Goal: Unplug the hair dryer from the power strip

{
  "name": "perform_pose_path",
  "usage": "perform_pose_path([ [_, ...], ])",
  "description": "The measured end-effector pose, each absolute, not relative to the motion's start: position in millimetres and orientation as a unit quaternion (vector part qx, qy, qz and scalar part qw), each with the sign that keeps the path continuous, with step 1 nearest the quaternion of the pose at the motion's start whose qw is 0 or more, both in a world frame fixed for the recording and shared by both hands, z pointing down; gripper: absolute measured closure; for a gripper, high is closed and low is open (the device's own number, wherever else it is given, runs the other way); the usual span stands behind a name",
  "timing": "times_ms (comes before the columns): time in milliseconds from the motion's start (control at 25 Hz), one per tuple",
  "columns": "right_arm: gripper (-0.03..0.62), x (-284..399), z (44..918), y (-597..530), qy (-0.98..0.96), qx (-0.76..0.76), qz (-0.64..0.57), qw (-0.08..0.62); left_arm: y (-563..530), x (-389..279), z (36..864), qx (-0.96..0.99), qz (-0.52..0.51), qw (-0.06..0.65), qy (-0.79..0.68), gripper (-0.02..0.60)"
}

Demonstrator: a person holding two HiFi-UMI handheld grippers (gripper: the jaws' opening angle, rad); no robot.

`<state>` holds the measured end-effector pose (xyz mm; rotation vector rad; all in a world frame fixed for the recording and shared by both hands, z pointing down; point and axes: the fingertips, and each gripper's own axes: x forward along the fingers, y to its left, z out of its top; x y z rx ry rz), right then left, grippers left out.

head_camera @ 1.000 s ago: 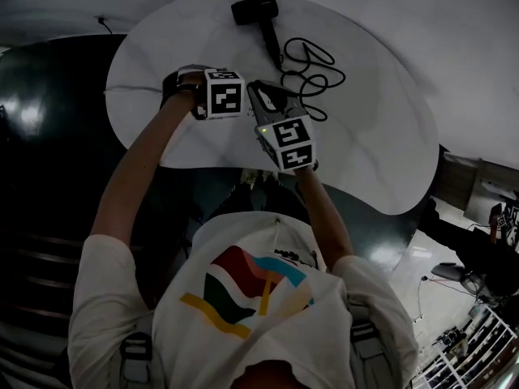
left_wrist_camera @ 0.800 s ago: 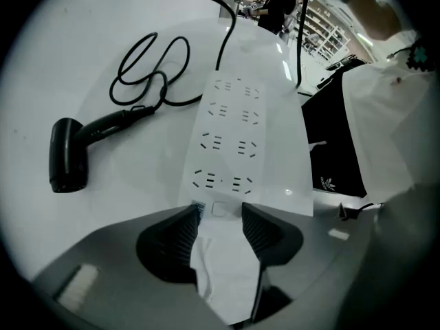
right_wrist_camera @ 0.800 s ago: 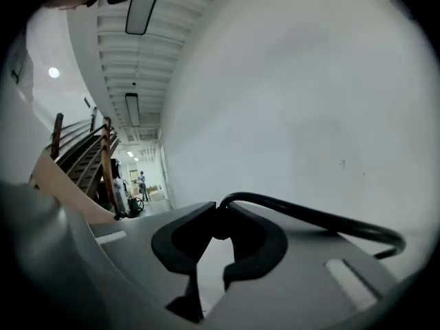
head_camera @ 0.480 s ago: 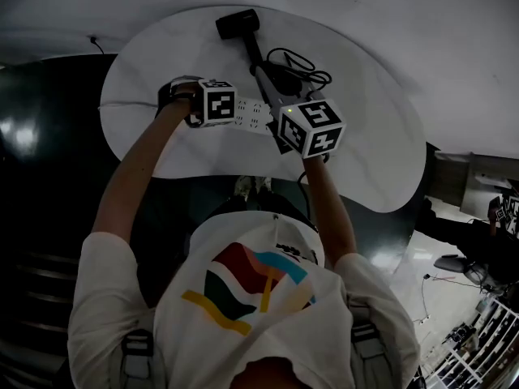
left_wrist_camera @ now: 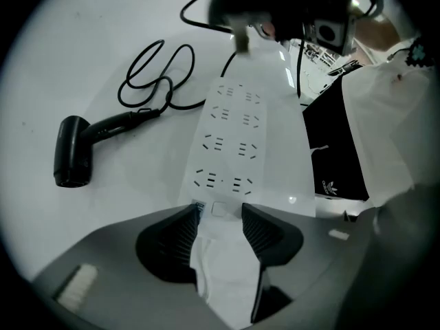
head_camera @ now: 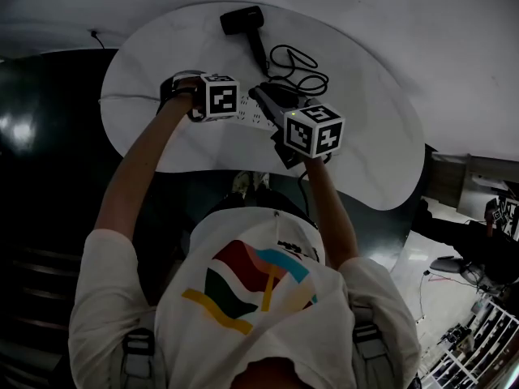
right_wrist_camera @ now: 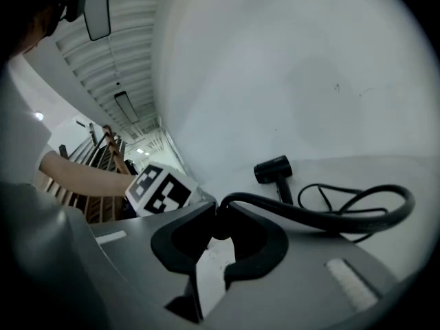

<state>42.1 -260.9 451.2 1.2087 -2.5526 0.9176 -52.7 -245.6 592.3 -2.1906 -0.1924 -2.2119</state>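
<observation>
Left claw (left_wrist_camera: 220, 215) pointing down, clamped, right claw (right_wrist_camera: 221, 218) gripping

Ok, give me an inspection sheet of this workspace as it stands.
Surface: round white table, no spills seen.
Job's things: white power strip, sockets in view all empty; black hair dryer lying beyond it; its plug held above the strip, prong showing.
Clutter: nothing seen.
Grippers: left claw clamped on the strip's near end; right claw shut on the plug.
Cables: dryer cord runs from the right claw in loose loops towards the dryer.
Surroundings: dark glossy floor; person in a white T-shirt.
</observation>
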Motion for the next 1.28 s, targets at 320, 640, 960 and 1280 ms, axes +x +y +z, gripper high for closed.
perform_pose_path([
  [320,0.523,23,523,-197,-0.83,0.371,0.386,0.155,-244,-49,593,-0.717,-0.695,0.015,-0.06,0.377],
  [640,0.522,19,567,-164,-0.794,0.355,0.472,0.144,-250,-56,592,-0.702,-0.711,0.02,-0.038,0.379],
  [960,0.528,28,580,-159,-0.774,0.39,0.478,0.142,-250,-50,596,-0.716,-0.696,0.023,-0.043,0.377],
  [1280,0.474,36,573,-160,-0.771,0.407,0.471,0.132,-248,-50,595,-0.719,-0.694,0.021,-0.042,0.379],
])
